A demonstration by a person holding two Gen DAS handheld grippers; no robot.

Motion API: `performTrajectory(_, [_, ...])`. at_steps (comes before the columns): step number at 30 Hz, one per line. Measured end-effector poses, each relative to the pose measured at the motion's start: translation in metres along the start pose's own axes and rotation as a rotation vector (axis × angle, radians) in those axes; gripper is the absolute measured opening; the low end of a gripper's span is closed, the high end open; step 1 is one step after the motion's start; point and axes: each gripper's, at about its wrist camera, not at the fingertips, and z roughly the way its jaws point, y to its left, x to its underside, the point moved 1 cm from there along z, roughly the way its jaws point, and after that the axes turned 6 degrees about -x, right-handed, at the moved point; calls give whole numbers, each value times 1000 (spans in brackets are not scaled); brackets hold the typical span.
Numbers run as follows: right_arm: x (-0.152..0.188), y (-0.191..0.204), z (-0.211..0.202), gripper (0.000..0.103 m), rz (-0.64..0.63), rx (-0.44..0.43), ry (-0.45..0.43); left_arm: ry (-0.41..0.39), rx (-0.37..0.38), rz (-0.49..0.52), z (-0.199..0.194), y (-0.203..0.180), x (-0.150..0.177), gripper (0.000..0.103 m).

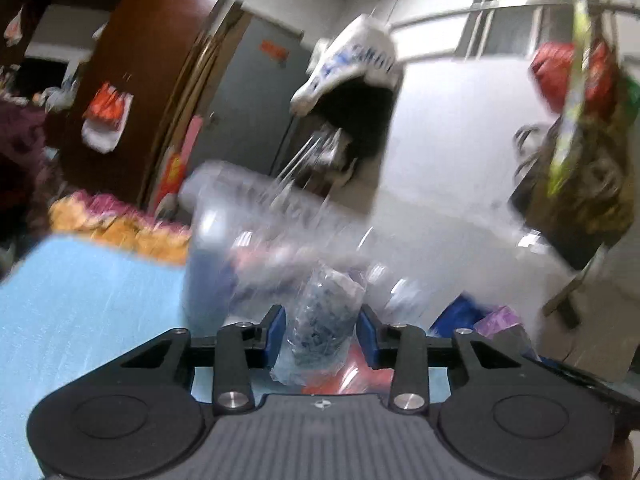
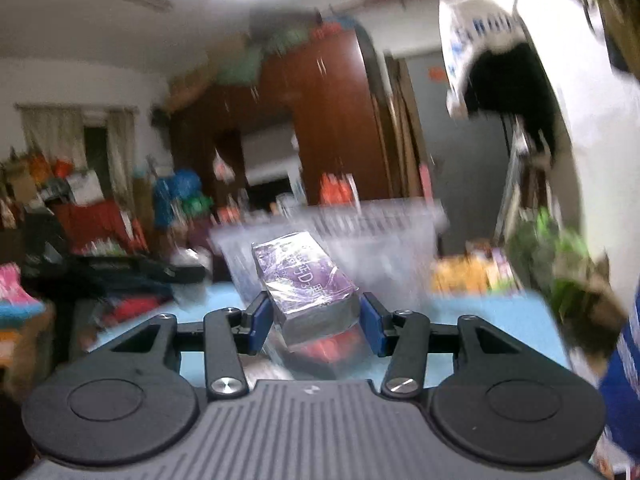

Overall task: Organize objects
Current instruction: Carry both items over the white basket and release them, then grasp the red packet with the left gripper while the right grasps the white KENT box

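My left gripper (image 1: 322, 334) is shut on a small clear plastic bag of dark blue bits (image 1: 326, 320), held above the light blue table (image 1: 80, 312). A clear plastic storage bin (image 1: 256, 236) stands just ahead of it, blurred. My right gripper (image 2: 316, 322) is shut on a purple and silver box (image 2: 308, 284) wrapped in clear film. The same clear bin (image 2: 376, 236) stands right behind the box on the blue table (image 2: 480, 320). Something red (image 2: 332, 346) lies under the box.
A brown wardrobe (image 1: 140, 60) and grey door (image 1: 248, 100) stand behind. Orange patterned bedding (image 1: 120, 228) lies past the table's far edge. Bags hang on the white wall (image 1: 568, 80). Clutter piles up at left in the right wrist view (image 2: 80, 220).
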Motion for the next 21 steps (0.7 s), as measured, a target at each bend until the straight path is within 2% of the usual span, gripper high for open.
performTrajectory(1, [-21,6,3,51,-9,-10,-13,-24,2,14,-2,-7,-14,43])
performTrajectory(3, [-57,8,24,51,-35,31,21,-34,-13,58,6,-26,-53,43])
performTrajectory(5, [-89,4,67,51,-82,114,127,-1,-75,88,27,-37,-82,43])
performTrajectory(6, [-99,-3,92,51,-69,136,195,49,-118,80,45,-39,-95,43])
performTrajectory(8, [-104,-17,131,51,-34,163,307,137,-141,48,78,-35,-110,42])
performTrajectory(10, [-102,-29,161,51,-31,208,392,193,-187,52,102,-32,-114,42])
performTrajectory(12, [-96,-32,175,52,-32,219,433,228,-214,52,120,-28,-113,43])
performTrajectory(13, [-95,-32,179,52,-31,219,441,242,-227,55,127,-27,-112,44])
performTrajectory(14, [-94,-30,179,59,-40,218,432,253,-237,64,129,-26,-111,46])
performTrajectory(15, [-95,-28,177,81,-46,217,419,256,-250,77,130,-27,-110,55])
performTrajectory(16, [-96,-21,170,92,-55,210,405,236,-255,80,123,-28,-109,67])
performTrajectory(17, [-98,-18,162,103,-78,200,387,206,-244,77,110,-26,-111,72])
performTrajectory(19, [-102,-7,140,103,-136,214,328,119,-178,97,76,-30,-103,82])
performTrajectory(21, [-98,3,106,103,-120,202,241,74,-122,139,41,-37,-83,90])
